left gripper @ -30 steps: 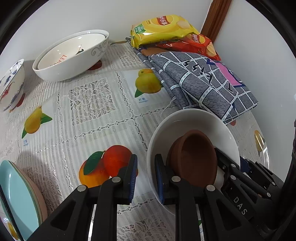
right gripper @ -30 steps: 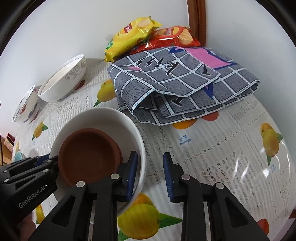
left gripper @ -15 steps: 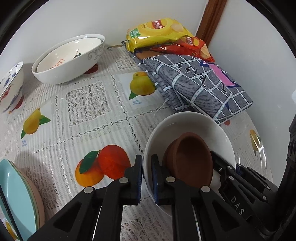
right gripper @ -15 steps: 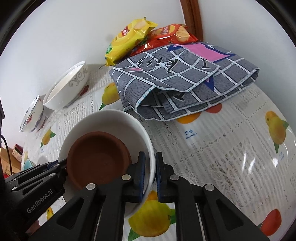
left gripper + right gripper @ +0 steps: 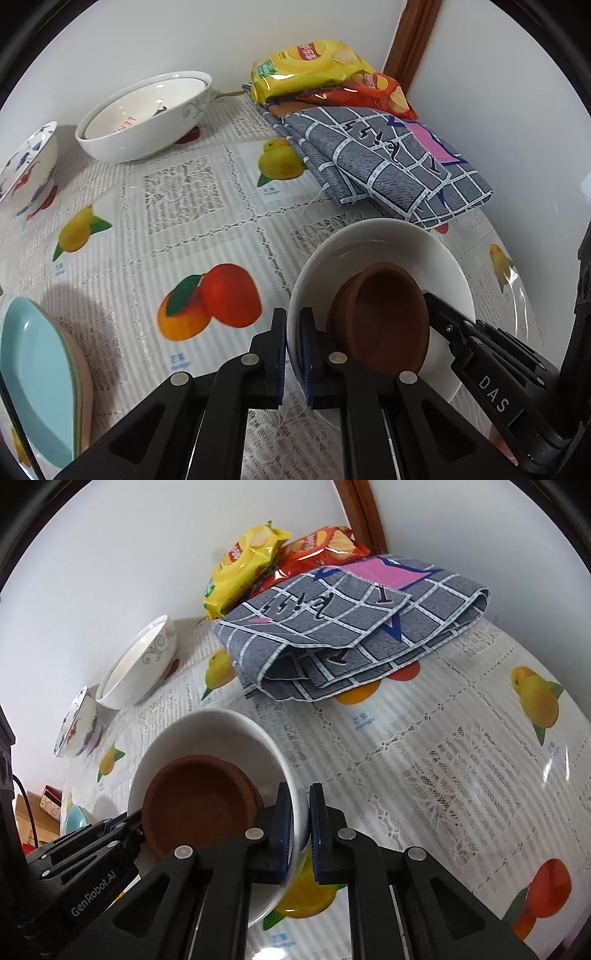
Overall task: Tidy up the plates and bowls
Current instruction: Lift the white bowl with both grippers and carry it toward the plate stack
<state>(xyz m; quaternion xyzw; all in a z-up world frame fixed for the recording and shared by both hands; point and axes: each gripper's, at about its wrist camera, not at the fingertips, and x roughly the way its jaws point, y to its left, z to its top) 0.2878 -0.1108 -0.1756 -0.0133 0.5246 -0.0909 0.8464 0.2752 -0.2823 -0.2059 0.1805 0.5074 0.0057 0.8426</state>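
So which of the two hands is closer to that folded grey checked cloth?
The right gripper, by a little. It clamps the white bowl's rim on the side facing the cloth; the left gripper clamps the opposite rim.

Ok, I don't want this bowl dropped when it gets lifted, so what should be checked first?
1. Left gripper shut on the white bowl rim: ok.
2. Right gripper shut on the opposite rim: ok.
3. Brown dish sitting level inside the bowl: not ok, it leans against the wall.
4. Bowl clear of the folded cloth: ok, apart.
5. Bowl already off the table: cannot tell.
6. Stacked bowls by the wall free to receive it: ok.
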